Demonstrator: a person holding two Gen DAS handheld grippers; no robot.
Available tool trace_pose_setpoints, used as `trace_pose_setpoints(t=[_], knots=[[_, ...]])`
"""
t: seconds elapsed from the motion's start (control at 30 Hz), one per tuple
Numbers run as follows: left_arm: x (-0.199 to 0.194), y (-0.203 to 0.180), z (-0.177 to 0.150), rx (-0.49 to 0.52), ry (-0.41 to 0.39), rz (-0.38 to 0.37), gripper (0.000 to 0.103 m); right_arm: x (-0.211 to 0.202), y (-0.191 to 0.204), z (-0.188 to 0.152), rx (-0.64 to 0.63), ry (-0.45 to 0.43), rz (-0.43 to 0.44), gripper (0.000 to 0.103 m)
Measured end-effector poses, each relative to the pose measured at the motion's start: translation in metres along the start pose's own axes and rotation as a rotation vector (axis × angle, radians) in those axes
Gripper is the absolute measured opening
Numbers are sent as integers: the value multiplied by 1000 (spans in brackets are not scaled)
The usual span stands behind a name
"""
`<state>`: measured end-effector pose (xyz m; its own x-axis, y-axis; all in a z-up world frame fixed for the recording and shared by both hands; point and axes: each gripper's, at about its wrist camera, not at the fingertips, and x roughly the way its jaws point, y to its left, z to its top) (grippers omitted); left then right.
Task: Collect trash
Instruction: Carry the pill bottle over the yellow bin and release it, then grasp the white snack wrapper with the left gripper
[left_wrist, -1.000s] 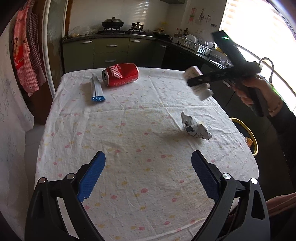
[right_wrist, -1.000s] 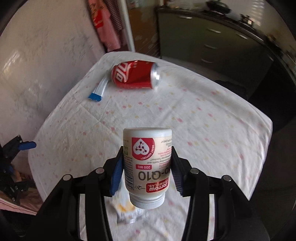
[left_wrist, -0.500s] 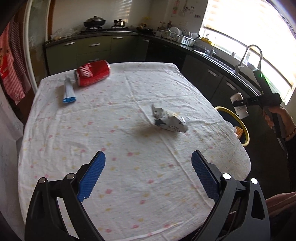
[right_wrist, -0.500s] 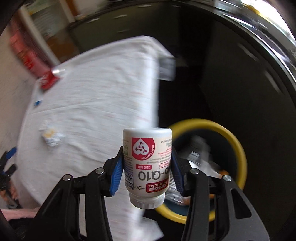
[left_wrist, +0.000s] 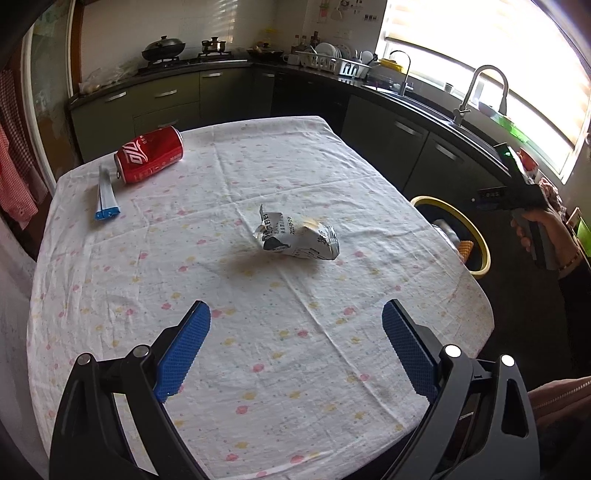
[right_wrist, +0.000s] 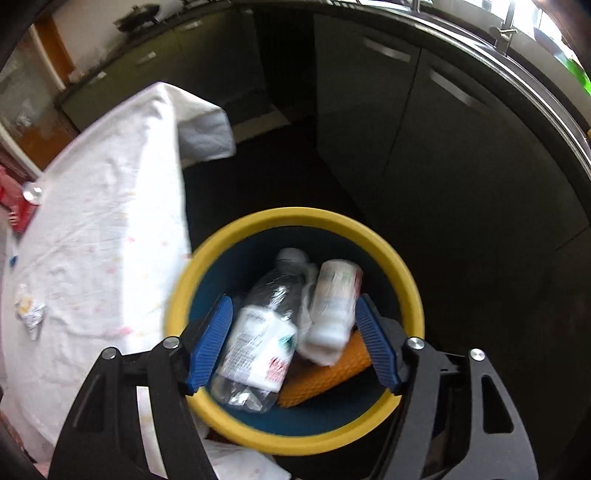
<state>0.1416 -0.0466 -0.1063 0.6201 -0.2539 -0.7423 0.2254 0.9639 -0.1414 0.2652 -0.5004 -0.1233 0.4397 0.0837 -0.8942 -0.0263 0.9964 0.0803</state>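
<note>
My right gripper (right_wrist: 293, 332) is open and empty above the yellow-rimmed bin (right_wrist: 402, 273). The white supplement bottle (right_wrist: 332, 299) lies inside the bin beside a clear plastic bottle (right_wrist: 258, 332) and an orange piece (right_wrist: 328, 373). My left gripper (left_wrist: 295, 347) is open and empty over the near part of the table (left_wrist: 332, 369). On the table lie a crumpled silver wrapper (left_wrist: 299, 236), a red cola can (left_wrist: 149, 154) on its side and a white-and-blue tube (left_wrist: 105, 194). The right gripper's handle (left_wrist: 524, 188) shows at the right, over the bin (left_wrist: 476, 236).
The table has a white spotted cloth and its right edge is beside the bin. Dark kitchen cabinets (left_wrist: 406, 140) and a counter with a sink tap (left_wrist: 484, 85) run along the back and right. Red clothes (left_wrist: 14, 177) hang at the left.
My right gripper carried the supplement bottle from above the table to over the bin, opened, and the bottle now lies in the bin. My left gripper stayed open and turned right.
</note>
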Motion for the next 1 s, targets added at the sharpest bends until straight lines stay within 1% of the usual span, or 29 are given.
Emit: trace_pose_setpoints(t=[0.17, 0.23, 0.33, 0.47, 0.6, 0.73, 0.77, 0.83, 1.0], knots=[[6, 2, 0, -2, 10, -3, 93, -30, 35, -33, -54, -53, 77, 67], [10, 3, 0, 2, 16, -3, 93, -42, 49, -50, -71, -74, 117, 69], [20, 5, 4, 6, 35, -5, 95, -53, 67, -70, -87, -89, 187, 69], [38, 3, 14, 33, 62, -13, 96, -61, 86, -88, -100, -98, 249, 70], [60, -4, 30, 85, 87, 0, 97, -60, 97, -97, -120, -97, 271, 71], [91, -11, 46, 143, 107, 55, 98, -51, 103, -100, -128, -85, 291, 72], [100, -12, 50, 153, 114, 80, 98, -49, 103, -101, -129, -81, 298, 72], [113, -13, 55, 155, 129, 108, 98, -45, 103, -101, -127, -74, 309, 72], [134, -17, 61, 160, 153, 117, 98, -35, 100, -100, -116, -60, 328, 72]])
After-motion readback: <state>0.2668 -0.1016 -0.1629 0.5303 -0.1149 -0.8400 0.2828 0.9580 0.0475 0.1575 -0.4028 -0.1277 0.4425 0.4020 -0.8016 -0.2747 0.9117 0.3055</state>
